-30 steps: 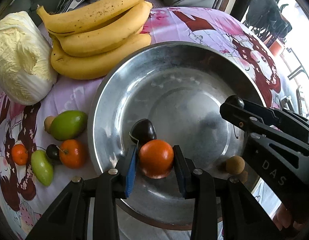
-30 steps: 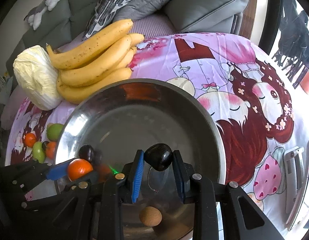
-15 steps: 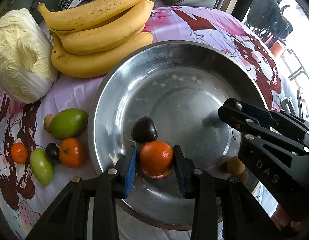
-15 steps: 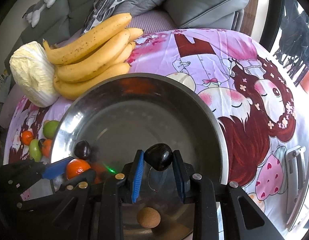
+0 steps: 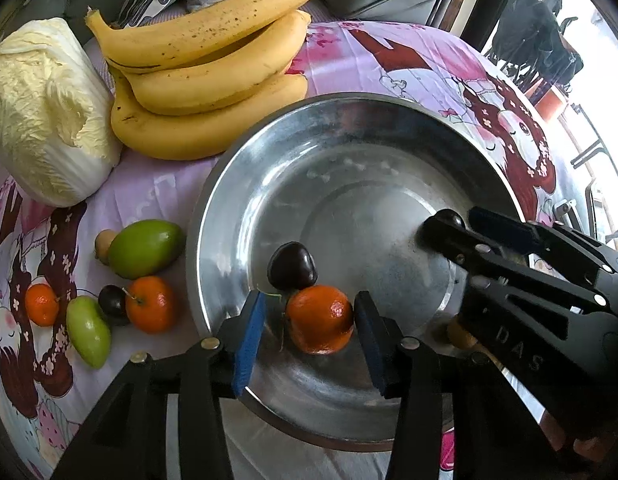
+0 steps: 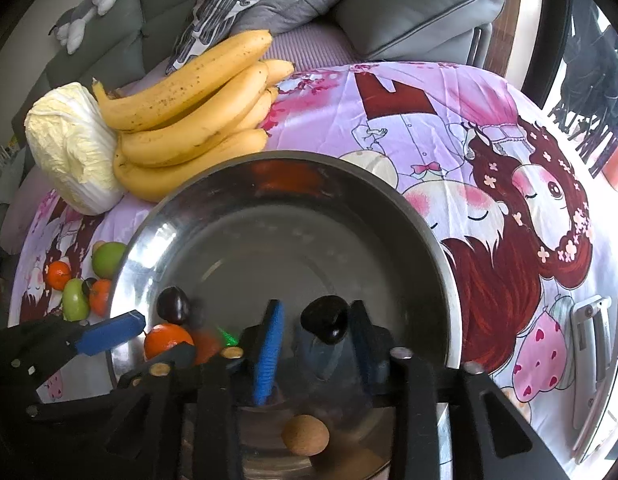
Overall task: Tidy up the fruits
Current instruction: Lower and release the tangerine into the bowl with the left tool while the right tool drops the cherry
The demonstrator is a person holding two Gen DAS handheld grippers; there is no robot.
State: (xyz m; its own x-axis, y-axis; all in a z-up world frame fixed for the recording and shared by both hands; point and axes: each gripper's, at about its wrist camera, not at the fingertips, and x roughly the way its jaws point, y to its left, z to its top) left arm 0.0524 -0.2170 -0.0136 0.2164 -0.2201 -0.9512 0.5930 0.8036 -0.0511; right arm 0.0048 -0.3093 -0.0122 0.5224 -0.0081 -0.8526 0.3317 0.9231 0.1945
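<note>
— Steel basin point(image 5: 389, 128), one, on the pink cartoon-print cloth point(image 6: 449, 128). What's in it so far?

— Four pieces, as far as I can count. Item one: a tangerine point(image 5: 319, 318) on the near floor of the basin, between the fingers of the left gripper point(image 5: 309, 334). Its jaws are opening; there is a clear gap on the blue-pad side and the other pad sits at most just against the peel, so I'd call it let go. Item two: a dark plum point(image 5: 291, 266) touching the tangerine's far side. Item three: another dark plum point(image 6: 325, 319) between the fingers of the right gripper point(image 6: 315, 338), whose jaws are also opening, with a gap on the blue side; whether that plum has settled on the steel I cannot tell. Item four: a small brown round fruit point(image 6: 305, 435) at the near rim.

— And outside the basin?

— On the cloth to the left, a cluster: green mango point(image 5: 145, 248), smaller green fruit point(image 5: 88, 330), two tangerines point(image 5: 151, 304), one dark plum point(image 5: 113, 300), one small brown piece half hidden behind the mango. Further back, the banana bunch point(image 5: 205, 76) and a cabbage point(image 5: 45, 112).

— So, progress?

— I'd judge under half done. Six small pieces and the bananas are left.
</note>
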